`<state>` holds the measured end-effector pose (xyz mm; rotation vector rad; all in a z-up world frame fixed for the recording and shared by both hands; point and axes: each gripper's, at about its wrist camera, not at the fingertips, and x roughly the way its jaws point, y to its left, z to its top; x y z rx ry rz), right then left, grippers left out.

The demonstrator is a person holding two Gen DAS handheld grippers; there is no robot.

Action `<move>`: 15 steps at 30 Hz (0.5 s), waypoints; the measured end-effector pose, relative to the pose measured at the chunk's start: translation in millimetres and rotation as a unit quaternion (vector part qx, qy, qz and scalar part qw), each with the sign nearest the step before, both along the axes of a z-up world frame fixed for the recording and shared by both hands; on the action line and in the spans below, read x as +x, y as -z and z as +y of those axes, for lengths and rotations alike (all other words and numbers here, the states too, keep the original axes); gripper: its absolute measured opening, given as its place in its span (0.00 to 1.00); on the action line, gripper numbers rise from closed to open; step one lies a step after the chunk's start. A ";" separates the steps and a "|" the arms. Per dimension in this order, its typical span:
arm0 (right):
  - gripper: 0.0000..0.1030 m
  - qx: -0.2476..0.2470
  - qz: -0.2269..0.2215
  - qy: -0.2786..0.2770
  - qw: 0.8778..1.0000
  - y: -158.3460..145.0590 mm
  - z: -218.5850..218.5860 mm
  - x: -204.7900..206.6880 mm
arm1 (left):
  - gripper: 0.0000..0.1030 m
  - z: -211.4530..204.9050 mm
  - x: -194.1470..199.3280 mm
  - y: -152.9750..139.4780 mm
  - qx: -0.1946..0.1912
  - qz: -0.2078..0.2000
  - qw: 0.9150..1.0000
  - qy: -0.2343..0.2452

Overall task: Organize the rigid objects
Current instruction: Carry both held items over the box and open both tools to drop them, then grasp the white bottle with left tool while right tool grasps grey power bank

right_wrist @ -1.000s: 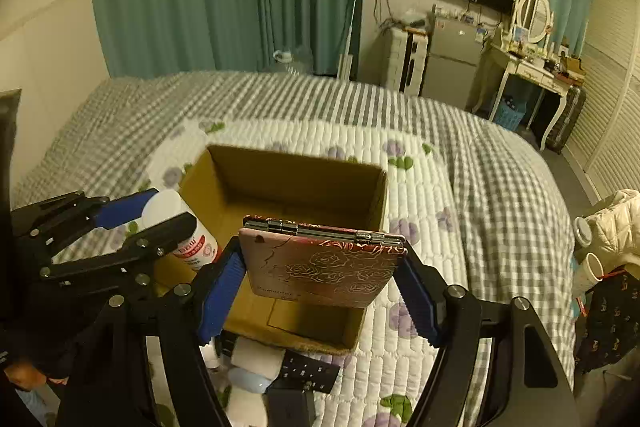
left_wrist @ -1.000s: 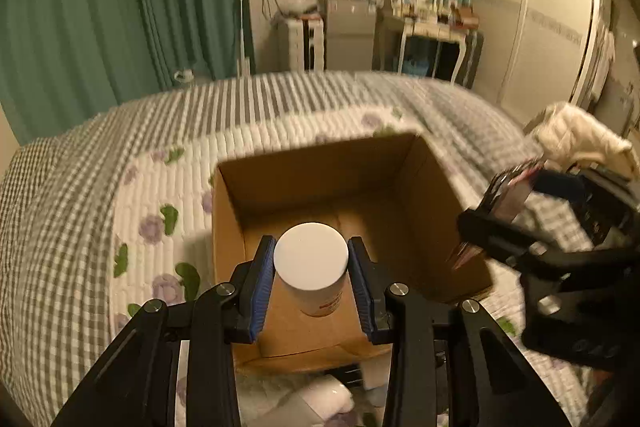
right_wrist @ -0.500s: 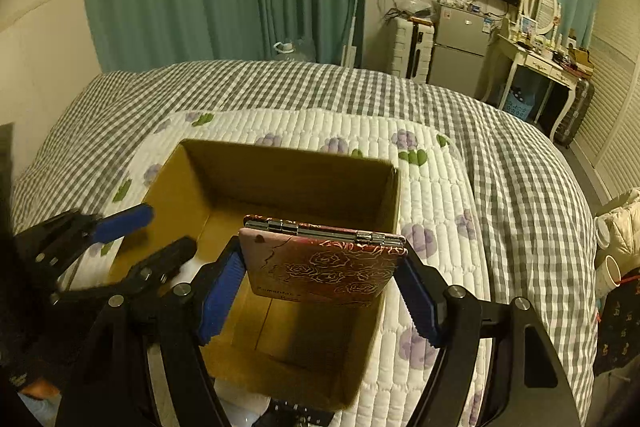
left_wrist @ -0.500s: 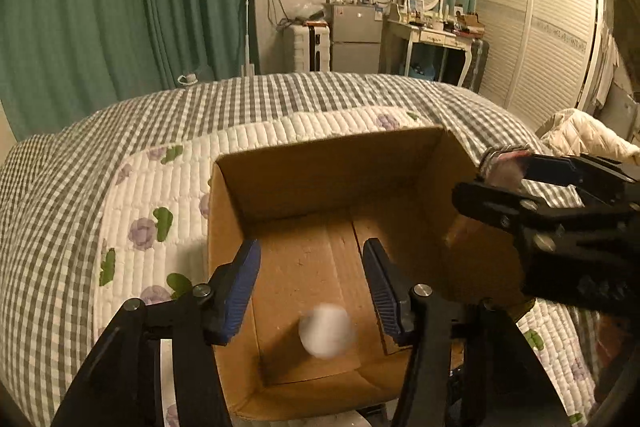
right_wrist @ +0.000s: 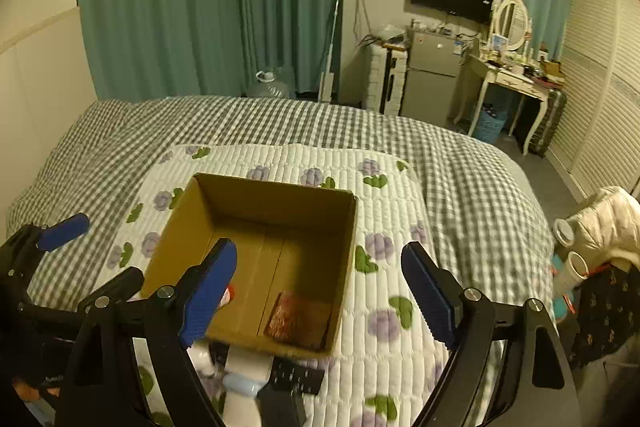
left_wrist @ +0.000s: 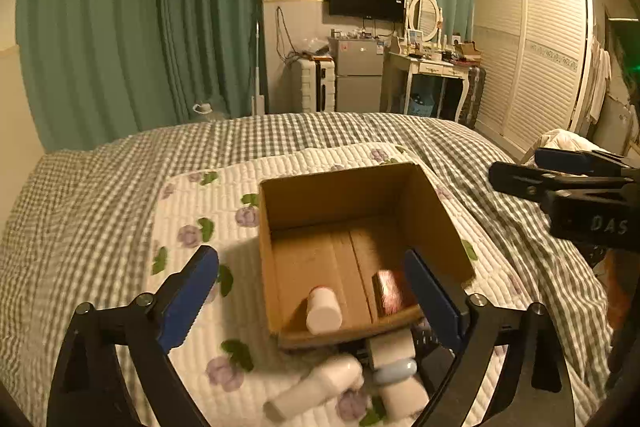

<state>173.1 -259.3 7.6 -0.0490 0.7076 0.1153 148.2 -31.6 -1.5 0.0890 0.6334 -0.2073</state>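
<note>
Lying on the floor of the open cardboard box (left_wrist: 432,219), the white bottle (left_wrist: 323,310) and the rose-patterned case (right_wrist: 294,317) rest near its front wall, apart. The left gripper (left_wrist: 316,291) and right gripper (right_wrist: 320,287) both gape wide, holding nothing. In front of the box, white containers (left_wrist: 316,385) and a black remote (right_wrist: 298,373) are partly hidden and blurred.

My left tongs' camera looks down from near, slightly left of the open brown cardboard box (left_wrist: 362,211); my right one faces it from its right. Both share the box (right_wrist: 256,227) and green-curtained wall (left_wrist: 132,27).
</note>
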 end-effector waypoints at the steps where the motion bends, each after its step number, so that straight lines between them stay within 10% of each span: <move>1: 0.82 0.003 0.000 0.002 1.000 -0.8 -0.7 -9.9 | 0.96 1.6 -6.4 -0.6 0.000 -0.001 1.000 0.000; 15: 0.86 -0.021 0.082 0.027 0.996 106.4 20.2 -88.8 | 1.00 27.5 -59.6 64.9 -0.011 0.037 0.999 0.003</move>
